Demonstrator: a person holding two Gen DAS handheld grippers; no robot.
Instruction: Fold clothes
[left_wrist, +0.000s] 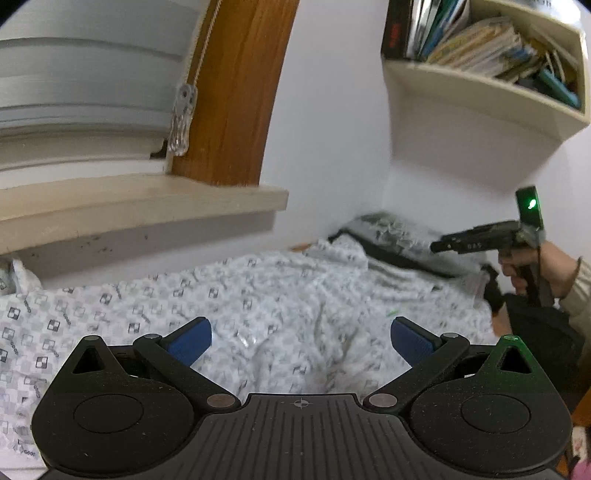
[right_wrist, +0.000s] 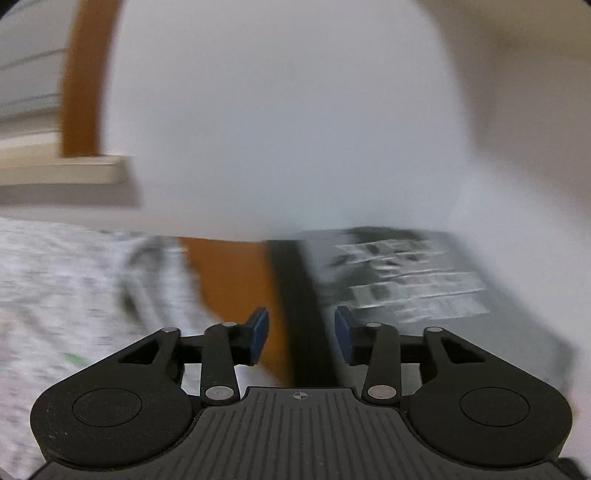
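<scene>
Hovering w/ left gripper (left_wrist: 301, 341) spread wide, holding nothing, over the rumpled white checker-print garment (left_wrist: 229, 295) lying spread on the wooden surface. Right gripper (right_wrist: 300, 338) partly parted, empty, blurring near the dark grey printed garment (right_wrist: 406, 280). Risking a mis-grab — pinching two layers or both garments' overlapping edges, probably.

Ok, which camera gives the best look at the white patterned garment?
The left wrist view: the patterned garment lies spread and fairly sharp, its printed squares legible. The right wrist view catches only a motion-blurred edge at left.
</scene>
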